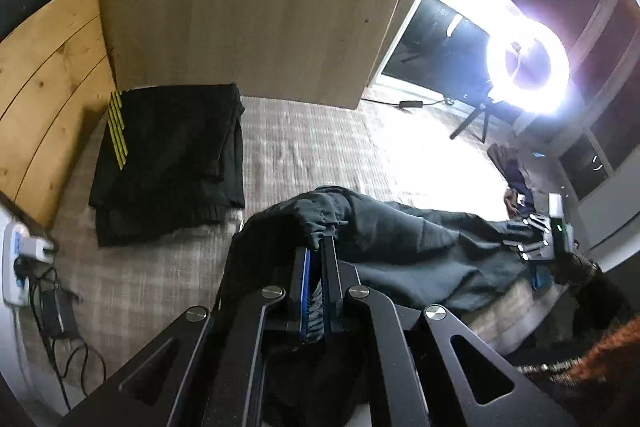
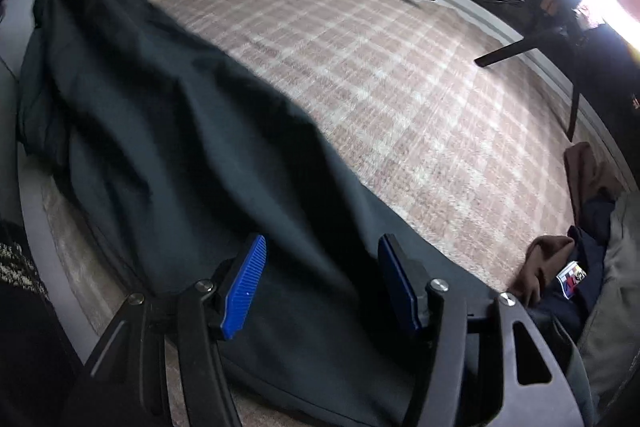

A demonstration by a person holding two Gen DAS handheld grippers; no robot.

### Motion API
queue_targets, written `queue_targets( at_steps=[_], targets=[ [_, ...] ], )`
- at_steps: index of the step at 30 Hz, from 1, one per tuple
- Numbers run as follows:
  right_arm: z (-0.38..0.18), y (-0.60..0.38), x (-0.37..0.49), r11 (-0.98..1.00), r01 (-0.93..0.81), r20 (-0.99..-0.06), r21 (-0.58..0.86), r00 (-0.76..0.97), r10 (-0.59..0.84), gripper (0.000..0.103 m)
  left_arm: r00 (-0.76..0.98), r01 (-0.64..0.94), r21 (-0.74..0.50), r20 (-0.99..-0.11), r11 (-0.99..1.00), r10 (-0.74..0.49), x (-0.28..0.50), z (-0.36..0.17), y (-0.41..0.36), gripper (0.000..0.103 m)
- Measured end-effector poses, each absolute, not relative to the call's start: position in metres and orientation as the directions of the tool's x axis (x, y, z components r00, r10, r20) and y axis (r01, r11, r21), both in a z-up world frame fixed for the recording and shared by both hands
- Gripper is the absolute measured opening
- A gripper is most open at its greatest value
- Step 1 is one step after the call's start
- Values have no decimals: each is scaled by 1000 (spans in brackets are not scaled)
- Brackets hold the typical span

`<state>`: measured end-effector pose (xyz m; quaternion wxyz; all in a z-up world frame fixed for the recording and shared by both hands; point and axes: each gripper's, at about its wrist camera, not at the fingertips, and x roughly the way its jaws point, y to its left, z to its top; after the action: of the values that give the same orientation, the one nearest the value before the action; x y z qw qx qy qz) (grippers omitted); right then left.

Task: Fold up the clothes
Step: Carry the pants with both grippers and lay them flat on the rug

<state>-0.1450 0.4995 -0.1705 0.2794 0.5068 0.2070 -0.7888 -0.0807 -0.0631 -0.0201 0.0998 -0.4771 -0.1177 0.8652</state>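
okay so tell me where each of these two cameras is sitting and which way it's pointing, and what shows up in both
Left wrist: rides on the left gripper, looking along its fingers shut on the dark garment, toward the folded black clothes and ring light; the right gripper shows at the far end.
Right wrist: rides on the right gripper, its blue pads open over the dark garment, facing the plaid cover.
Shared: the garment, plaid cover and wooden board.

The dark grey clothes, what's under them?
Under the dark grey garment lies the checked cover, showing all around it. Whatever sits beneath its middle is covered, so that part cannot be seen.
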Motion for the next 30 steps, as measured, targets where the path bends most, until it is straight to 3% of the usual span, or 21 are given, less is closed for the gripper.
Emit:
queue_targets(
  at_steps=[4, 13, 14, 15, 16, 17, 25, 30],
  targets=[
    [-183, 508, -174, -805, 593, -916, -23, -335, -220, 64, -446, -11, -262, -863, -965, 239, -73, -49, -66, 4],
    [-217, 492, -213, -780, 625, -941, -12, -271, -203, 65, -465, -4, -261, -854, -965, 233, -69, -50, -62, 4],
    [-215, 490, -216, -778, 628, -938, -15, -278, -206, 63, -471, -5, -258, -851, -966, 230, -69, -47, -63, 4],
    [-206, 489, -219, -783, 622, -930, -27, -304, -209, 49, -479, 0, -253, -850, -968, 222, -68, -44, -63, 4],
    [-197, 488, -222, -787, 616, -920, -39, -329, -212, 17, -486, 5, -247, -848, -969, 213, -67, -41, -63, 4],
    [-187, 487, -225, -791, 609, -910, -50, -354, -215, 1, -491, 12, -241, -847, -970, 204, -66, -39, -66, 4],
    [-114, 477, -251, -827, 546, -808, -134, -543, -228, 3, -590, 29, -143, -801, -989, 99, -95, 15, -76, 4],
    [-86, 464, -288, -848, 468, -735, -249, -662, -150, 3, -627, 2, -66, -777, -998, 50, -181, 19, -79, 5]
  ],
)
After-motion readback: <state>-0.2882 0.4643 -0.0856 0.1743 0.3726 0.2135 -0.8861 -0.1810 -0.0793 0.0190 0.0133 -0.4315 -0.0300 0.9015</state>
